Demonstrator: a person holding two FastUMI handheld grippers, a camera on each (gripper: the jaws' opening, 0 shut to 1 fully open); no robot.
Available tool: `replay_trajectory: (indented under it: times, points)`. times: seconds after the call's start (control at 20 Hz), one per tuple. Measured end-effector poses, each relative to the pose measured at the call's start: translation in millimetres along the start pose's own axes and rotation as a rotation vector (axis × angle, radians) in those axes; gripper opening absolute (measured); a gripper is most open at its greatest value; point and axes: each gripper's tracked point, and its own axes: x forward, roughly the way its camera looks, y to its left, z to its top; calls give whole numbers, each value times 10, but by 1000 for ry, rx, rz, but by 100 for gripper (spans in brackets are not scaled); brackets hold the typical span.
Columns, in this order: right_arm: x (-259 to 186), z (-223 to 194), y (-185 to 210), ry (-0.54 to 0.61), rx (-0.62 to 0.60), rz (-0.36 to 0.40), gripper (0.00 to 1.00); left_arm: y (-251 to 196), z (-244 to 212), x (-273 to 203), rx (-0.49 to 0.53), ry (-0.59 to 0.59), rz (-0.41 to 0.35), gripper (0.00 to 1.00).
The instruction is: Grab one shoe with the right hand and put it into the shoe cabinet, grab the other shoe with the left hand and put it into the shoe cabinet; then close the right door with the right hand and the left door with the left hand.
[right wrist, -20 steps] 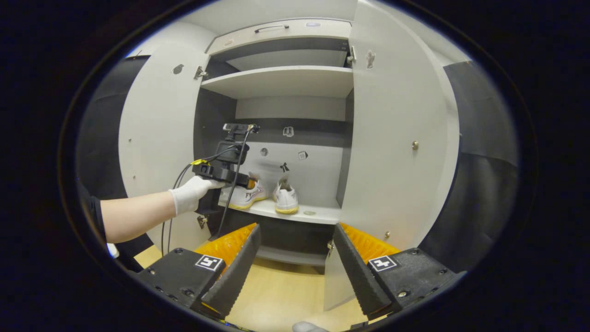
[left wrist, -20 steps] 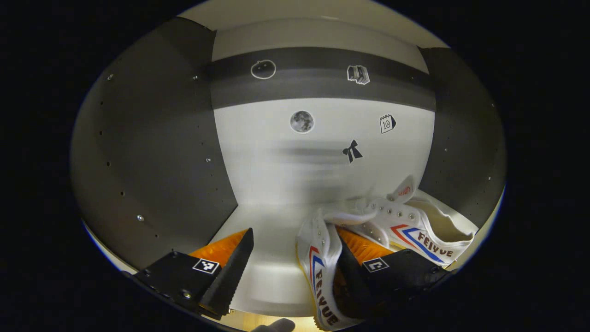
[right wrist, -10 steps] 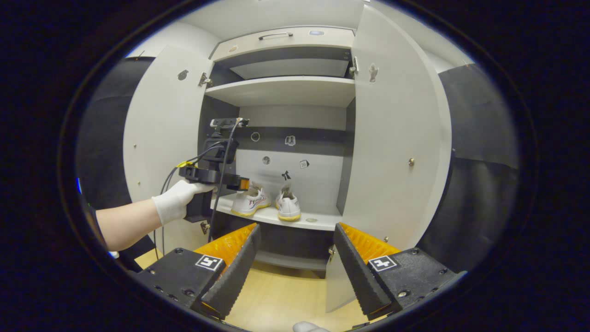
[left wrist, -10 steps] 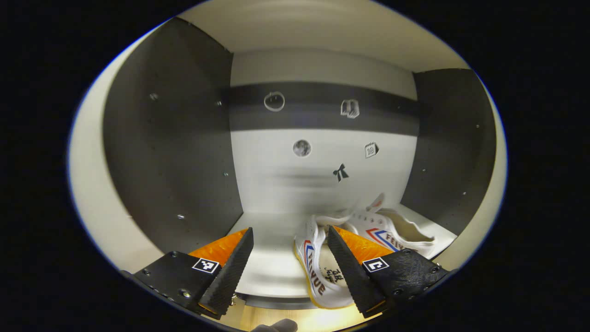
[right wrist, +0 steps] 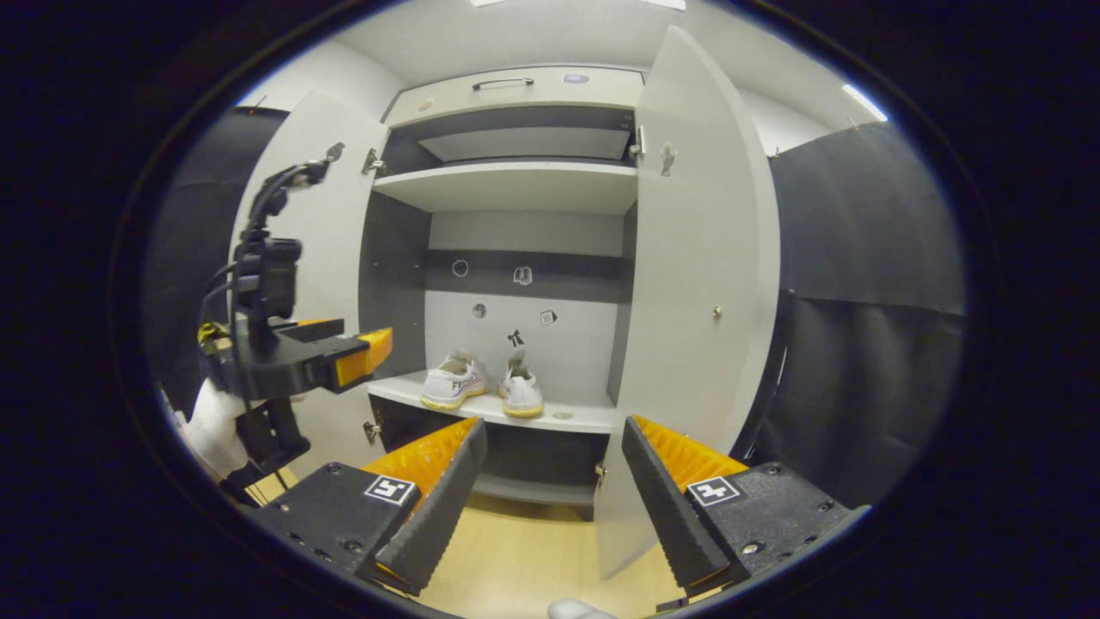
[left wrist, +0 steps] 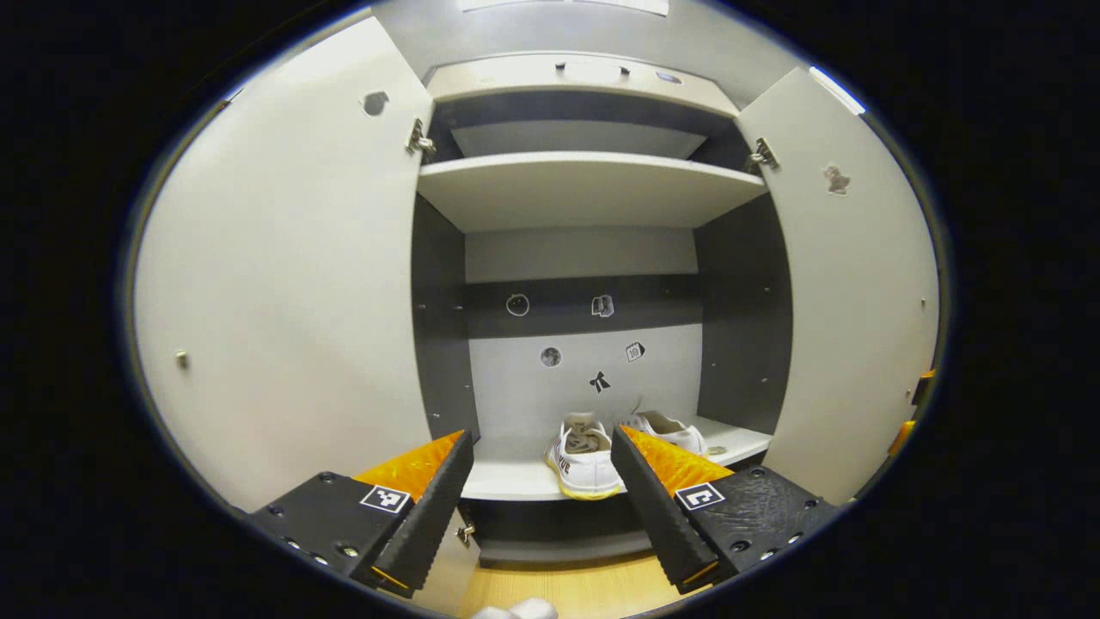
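Two white canvas shoes stand side by side on the lower shelf (left wrist: 507, 481) of the open shoe cabinet: one (left wrist: 584, 451) on the left, the other (left wrist: 666, 427) partly behind a finger. My left gripper (left wrist: 541, 437) is open and empty, a short way in front of the shelf. The right gripper view has the same pair, left shoe (right wrist: 451, 383) and right shoe (right wrist: 522, 391). My right gripper (right wrist: 554, 423) is open, empty and farther back. The left gripper (right wrist: 378, 344) hangs at the left, held by a gloved hand (right wrist: 210, 430).
Both doors stand wide open: the left door (left wrist: 284, 301) and the right door (left wrist: 859, 301), also seen as left door (right wrist: 331, 223) and right door (right wrist: 705, 301). An upper shelf (right wrist: 516, 185) spans the cabinet. Light wooden floor (right wrist: 533, 559) lies in front.
My left gripper has pulled back out of the cabinet, leaving the second shoe on the shelf beside the first. The right gripper has drifted slightly and stays open.
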Motion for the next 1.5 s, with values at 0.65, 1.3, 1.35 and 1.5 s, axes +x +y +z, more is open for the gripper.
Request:
replay_trajectory:
  times: [0.65, 1.3, 1.35, 1.5]
  points:
    - [-801, -441, -267, 33, 59, -107, 99, 264, -485, -1570, 52, 82, 20, 96]
    - [-475, -103, -1938, -23, 92, -323, 100, 241, -376, -1758, 51, 64, 82, 96]
    - [-391, -81, -1974, -23, 89, -315, 99, 245, -370, -1761, 56, 64, 93, 96]
    - [-142, 55, -1991, -41, 103, -276, 100, 214, -341, -1734, 49, 60, 121, 96]
